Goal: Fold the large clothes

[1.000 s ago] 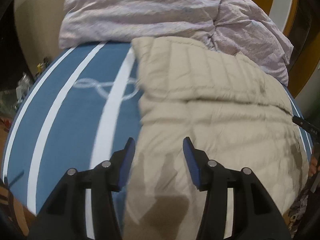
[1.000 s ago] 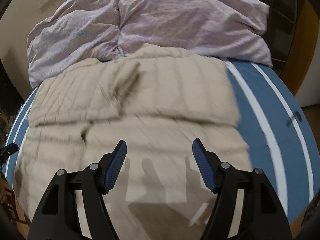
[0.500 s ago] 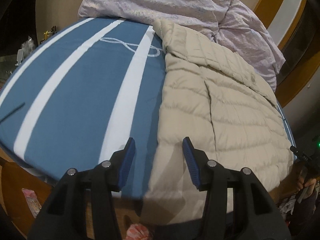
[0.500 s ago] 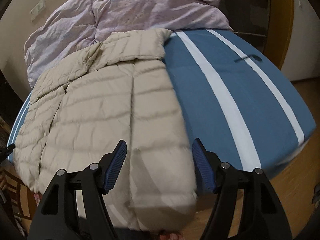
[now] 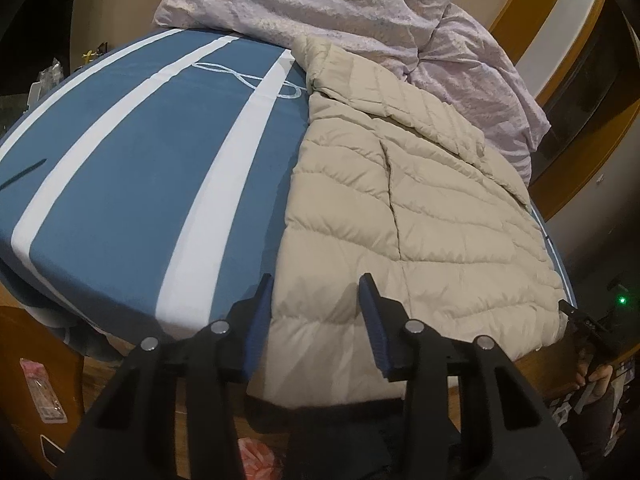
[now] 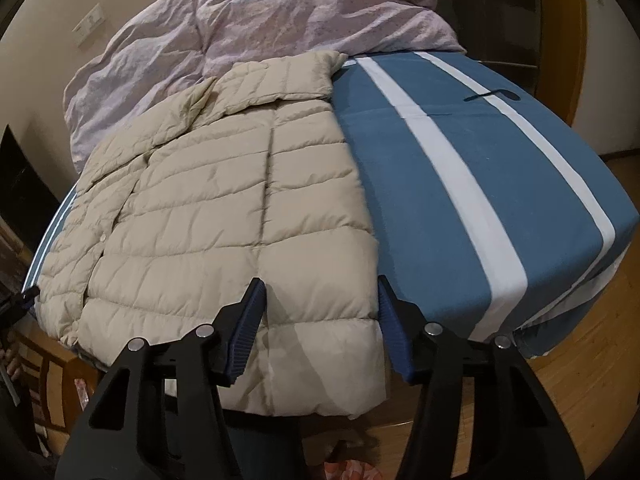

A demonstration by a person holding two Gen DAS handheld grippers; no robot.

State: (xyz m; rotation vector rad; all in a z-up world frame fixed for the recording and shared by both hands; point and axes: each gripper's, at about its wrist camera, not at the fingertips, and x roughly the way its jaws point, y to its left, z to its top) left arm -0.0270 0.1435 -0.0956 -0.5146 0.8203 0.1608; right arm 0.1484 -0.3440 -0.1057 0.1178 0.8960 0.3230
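Note:
A beige quilted puffer jacket (image 5: 420, 208) lies spread flat on the bed, its hem hanging over the near edge. It also shows in the right wrist view (image 6: 224, 216). My left gripper (image 5: 316, 300) is open and empty, hovering above the jacket's hem near one corner. My right gripper (image 6: 320, 304) is open and empty above the hem's other corner. The right gripper also shows at the right edge of the left wrist view (image 5: 588, 328), and the left gripper at the left edge of the right wrist view (image 6: 18, 300).
The bed carries a blue sheet with white stripes (image 5: 132, 168), also in the right wrist view (image 6: 480, 168). A rumpled lilac duvet (image 5: 340, 4) is piled at the head, also seen from the right wrist (image 6: 256, 28). Wooden floor (image 6: 592, 360) lies below the bed's edge.
Both grippers have pulled back toward the bed's near edge and now sit above the jacket's hem. The jacket lies flat and still. Both stay open.

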